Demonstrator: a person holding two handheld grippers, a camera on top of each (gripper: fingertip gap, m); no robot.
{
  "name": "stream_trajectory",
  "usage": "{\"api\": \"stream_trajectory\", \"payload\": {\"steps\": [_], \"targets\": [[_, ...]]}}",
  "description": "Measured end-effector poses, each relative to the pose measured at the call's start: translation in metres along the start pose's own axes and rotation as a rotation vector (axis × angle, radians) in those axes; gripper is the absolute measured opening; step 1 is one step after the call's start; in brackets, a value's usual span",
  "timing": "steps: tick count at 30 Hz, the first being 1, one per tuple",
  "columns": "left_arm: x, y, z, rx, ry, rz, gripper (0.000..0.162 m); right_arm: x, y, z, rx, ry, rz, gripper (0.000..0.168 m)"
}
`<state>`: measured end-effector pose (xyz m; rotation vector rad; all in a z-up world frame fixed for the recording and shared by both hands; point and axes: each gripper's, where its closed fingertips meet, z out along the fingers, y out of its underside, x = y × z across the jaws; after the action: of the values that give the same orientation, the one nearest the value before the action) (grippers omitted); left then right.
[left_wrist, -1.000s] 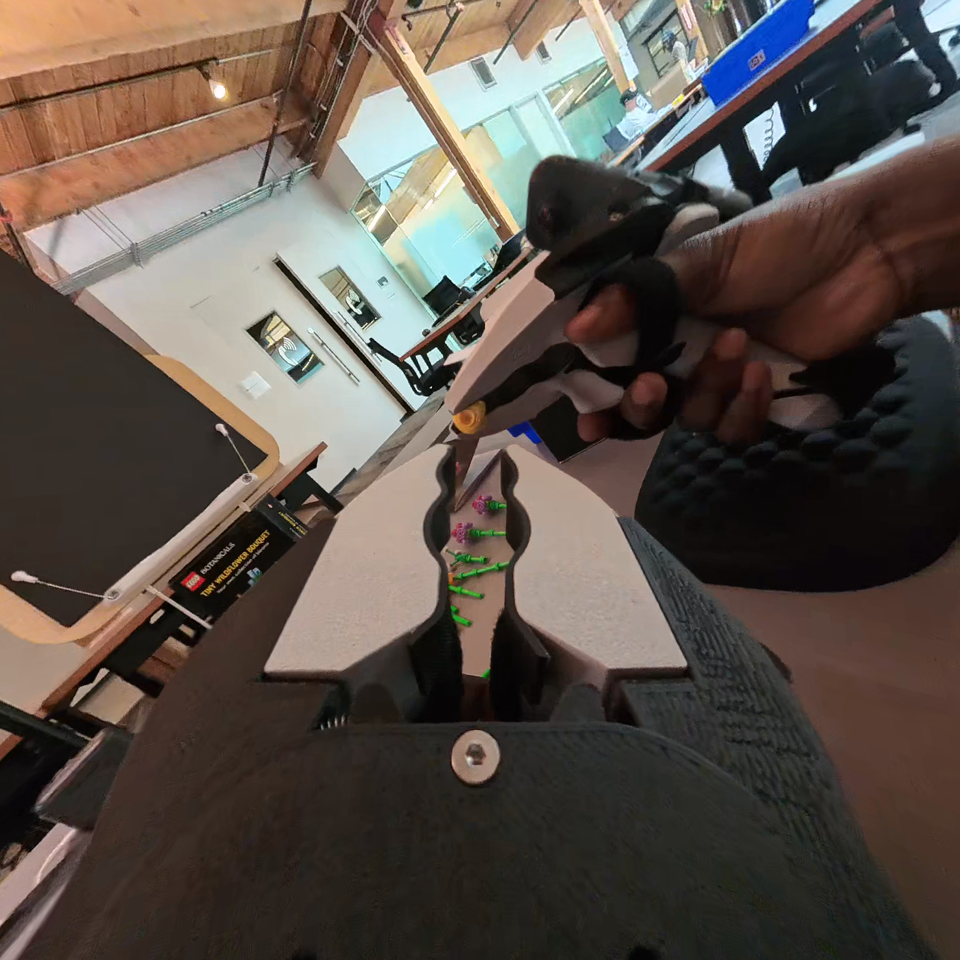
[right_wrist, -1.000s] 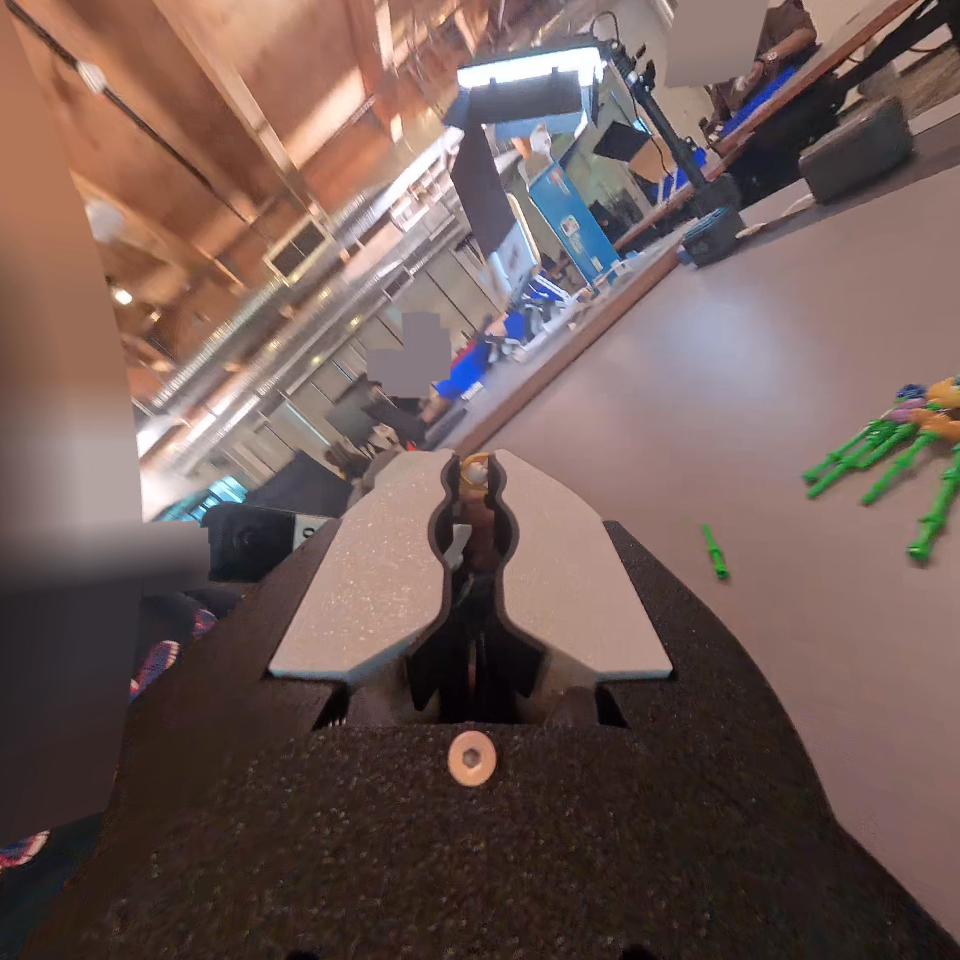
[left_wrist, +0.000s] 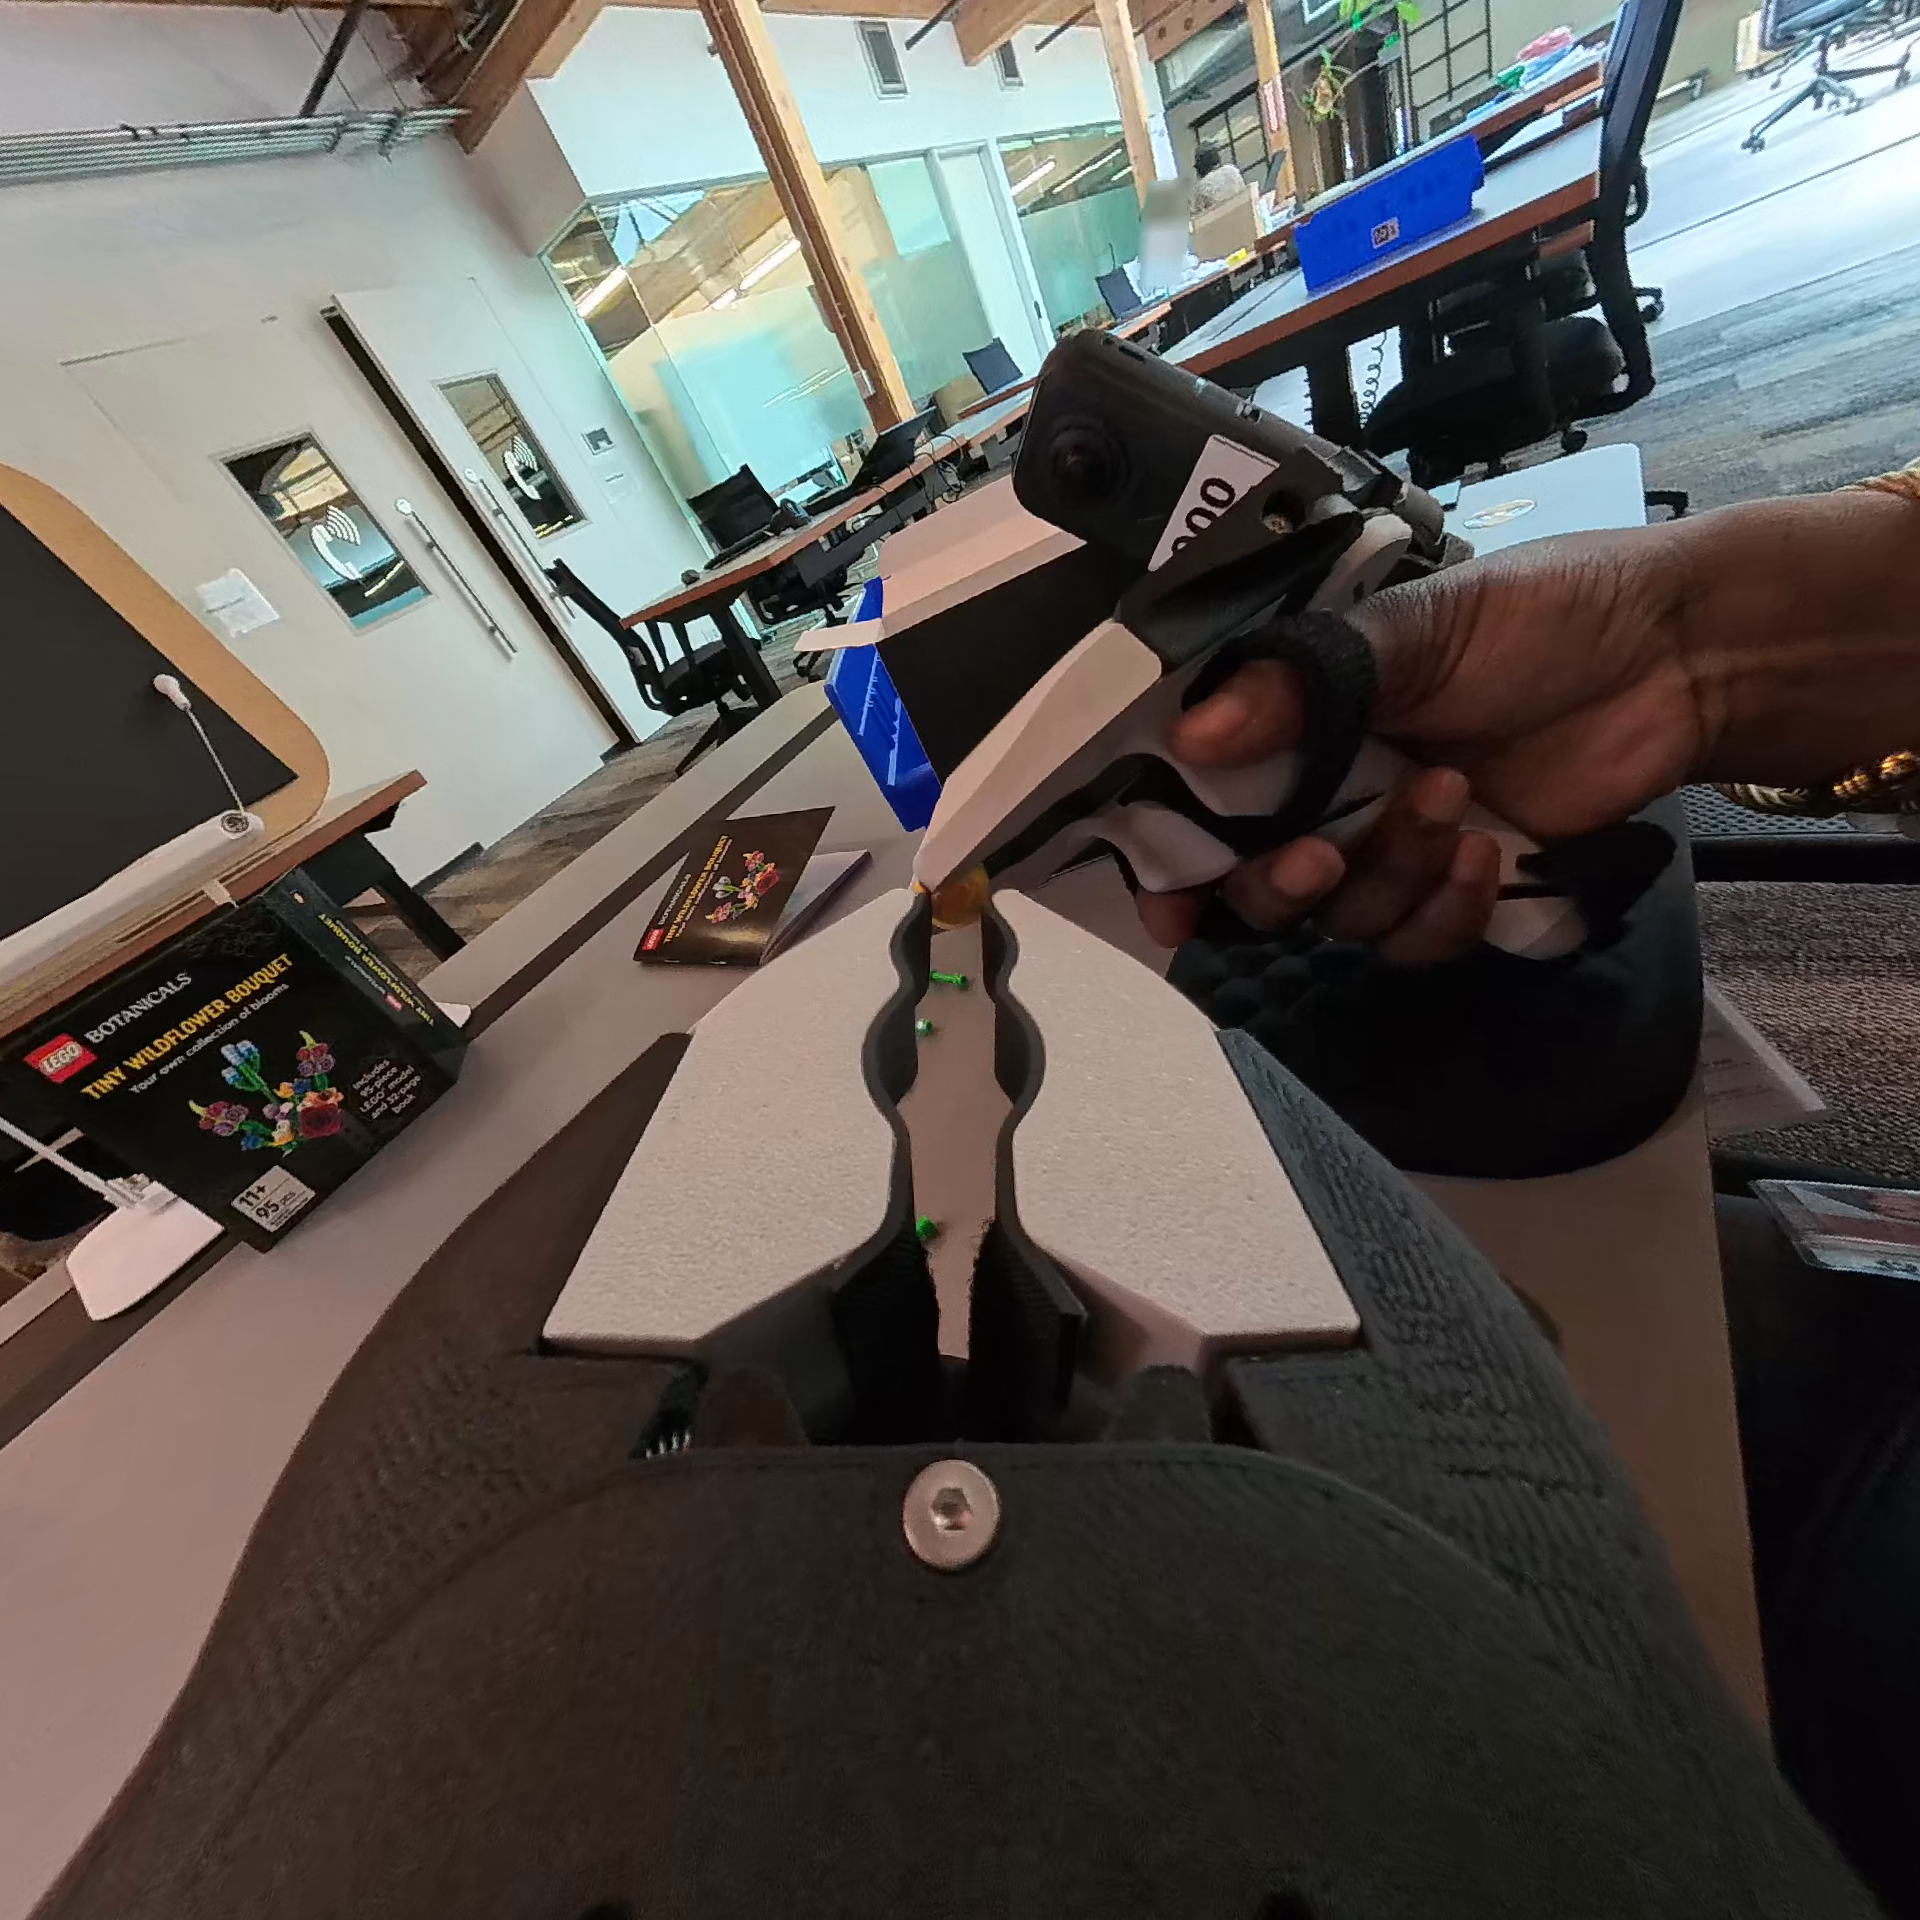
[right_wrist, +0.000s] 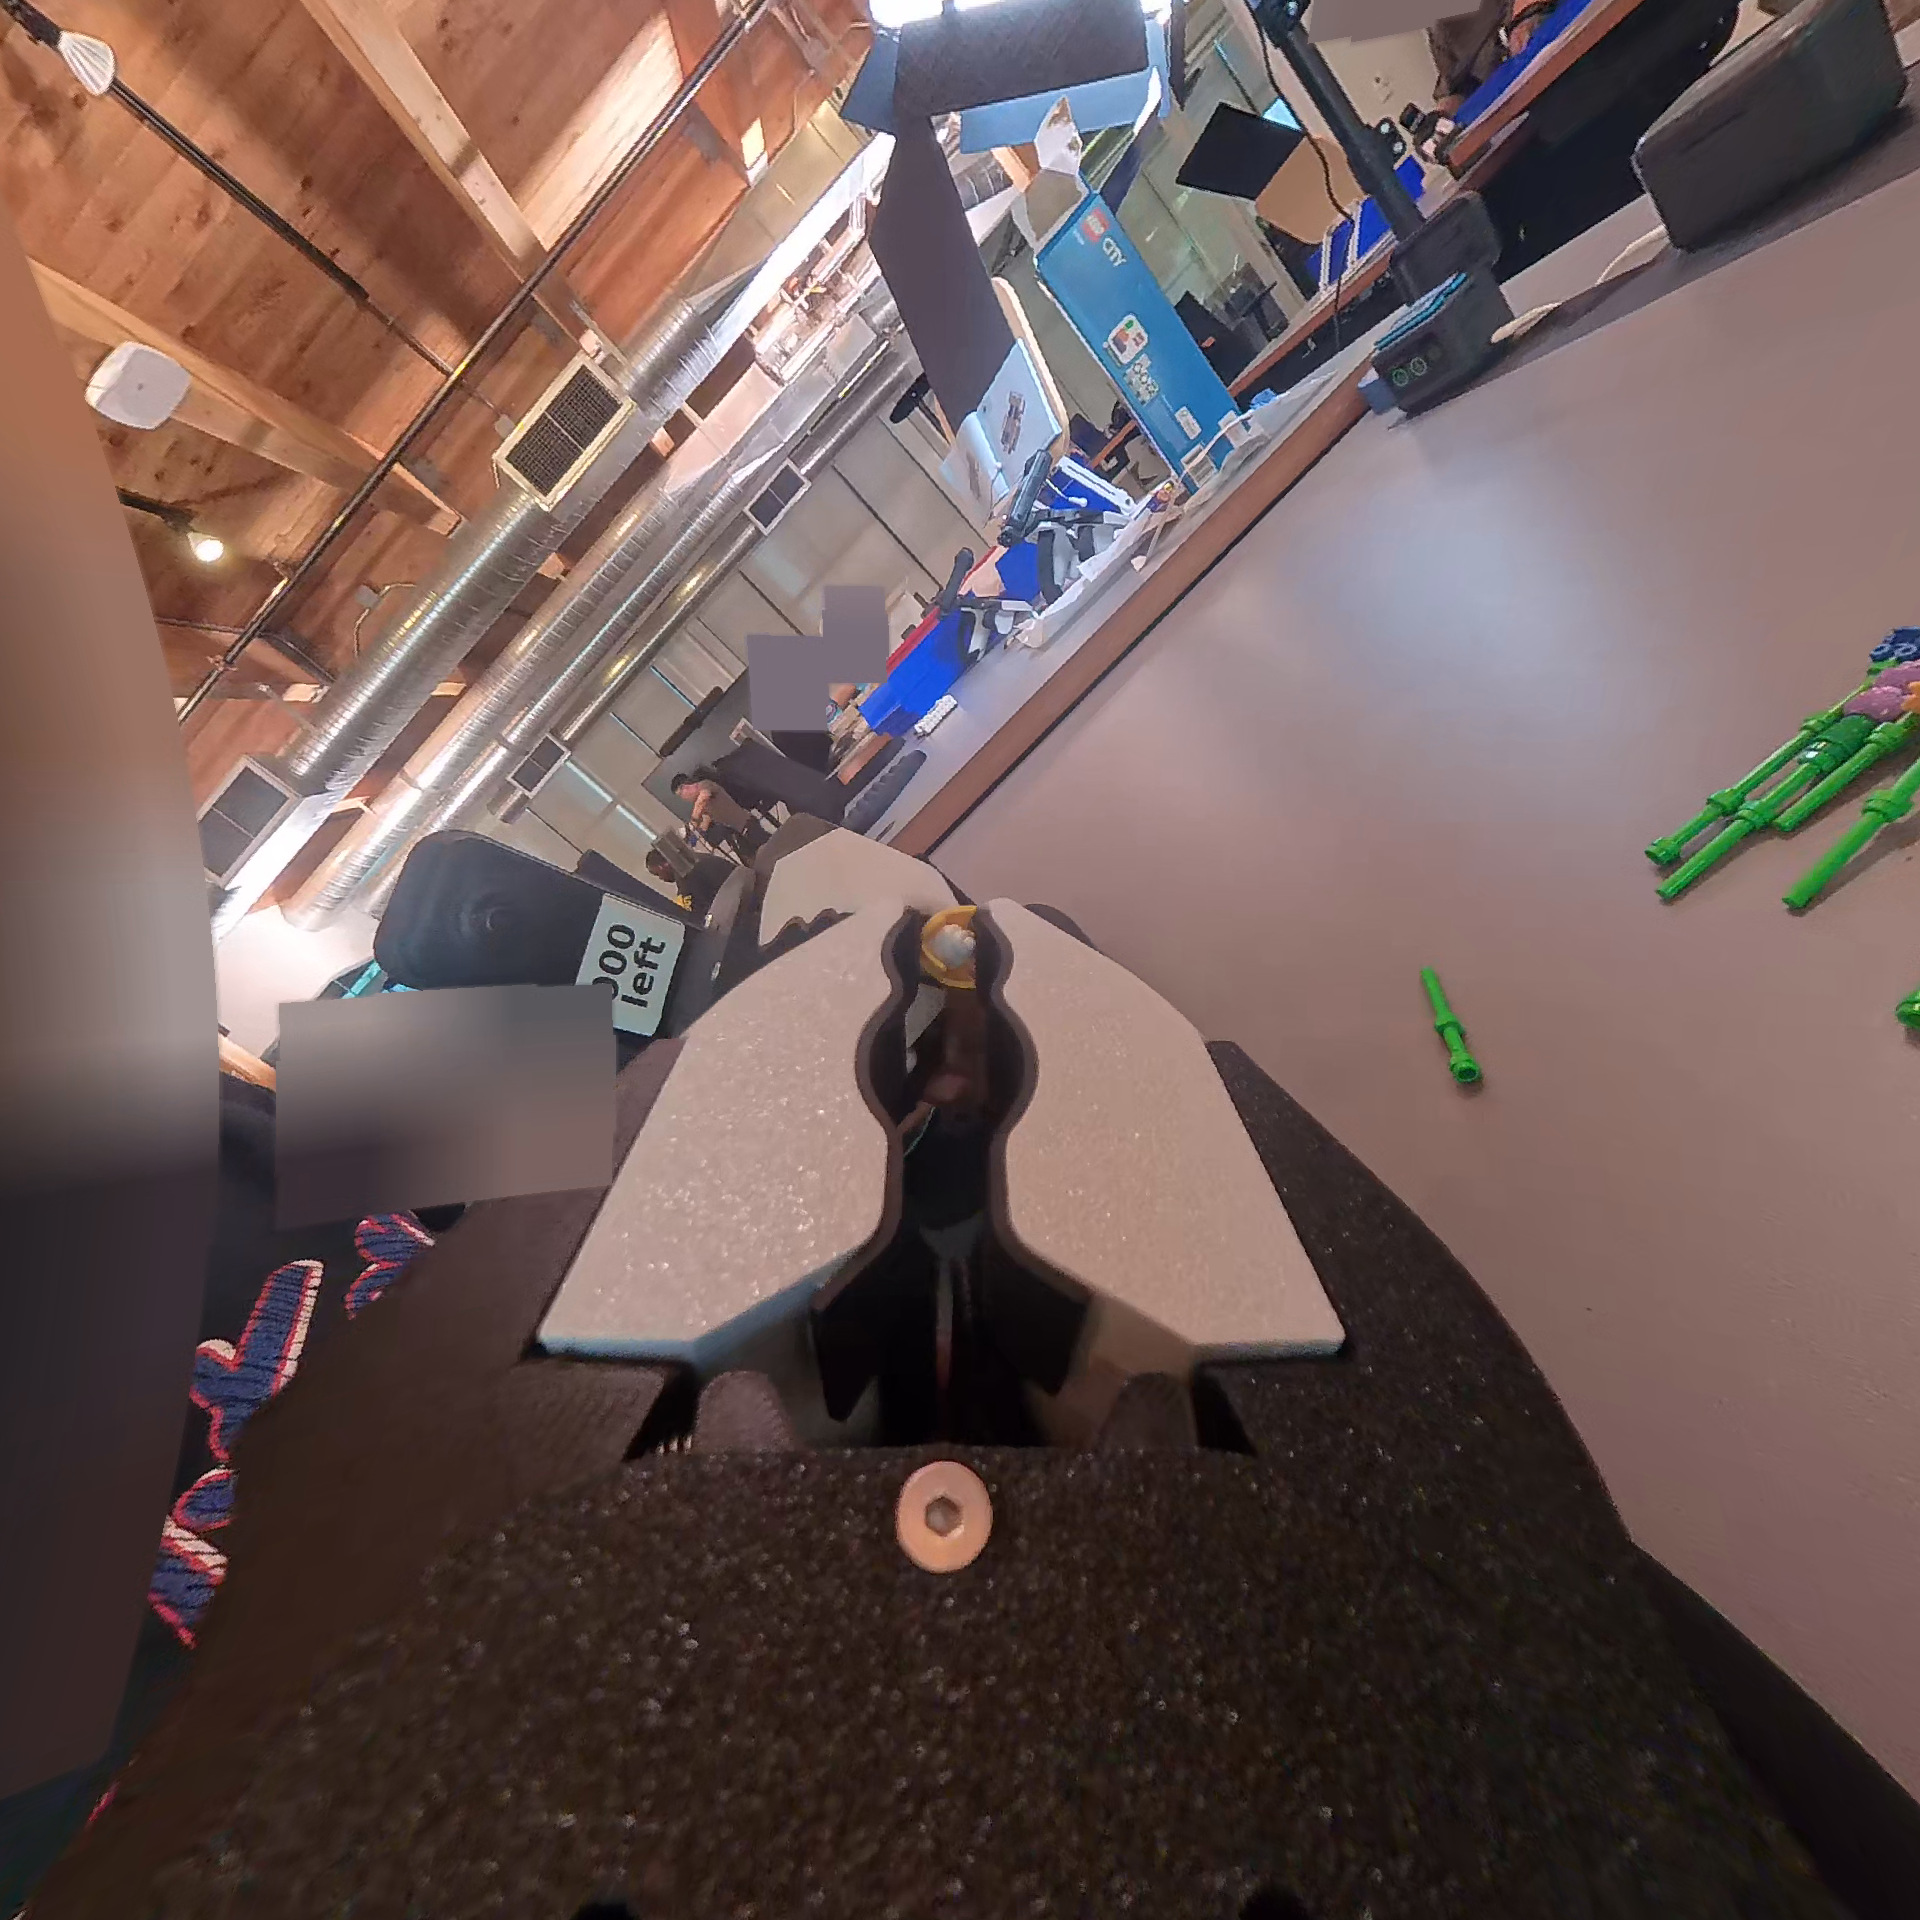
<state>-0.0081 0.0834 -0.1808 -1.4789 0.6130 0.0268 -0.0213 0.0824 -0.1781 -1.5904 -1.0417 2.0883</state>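
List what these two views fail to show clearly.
- Right wrist view: the small yellow piece sits between the right gripper fingertips; its shape is too small to tell.
- Left wrist view: the left gripper fingers hide most green pieces.
- Right wrist view: the frame edge crops the green stems.

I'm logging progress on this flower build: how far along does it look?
Partly done. Several built flowers lie together on the table. In hand: the right gripper pinches a small yellow piece at the tips of the left gripper. Left: a loose green stem lies apart.
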Motion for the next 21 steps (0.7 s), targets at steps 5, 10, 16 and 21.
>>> {"api": "stream_trajectory", "payload": {"steps": [5, 10, 16, 21], "targets": [[-0.001, 0.003, 0.0, -0.008, -0.004, -0.017, 0.007, 0.002, 0.002, 0.001, -0.004, 0.031, -0.024, 0.01], [0.0, 0.006, 0.0, -0.008, 0.006, -0.058, 0.006, 0.004, 0.003, 0.002, -0.014, 0.065, -0.048, 0.01], [-0.001, 0.004, -0.002, 0.013, 0.025, -0.093, 0.006, 0.002, 0.003, 0.002, -0.027, 0.062, -0.071, 0.01], [-0.001, -0.002, -0.004, 0.065, 0.06, -0.163, 0.006, -0.012, 0.001, 0.001, -0.051, -0.051, -0.061, 0.022]]}}
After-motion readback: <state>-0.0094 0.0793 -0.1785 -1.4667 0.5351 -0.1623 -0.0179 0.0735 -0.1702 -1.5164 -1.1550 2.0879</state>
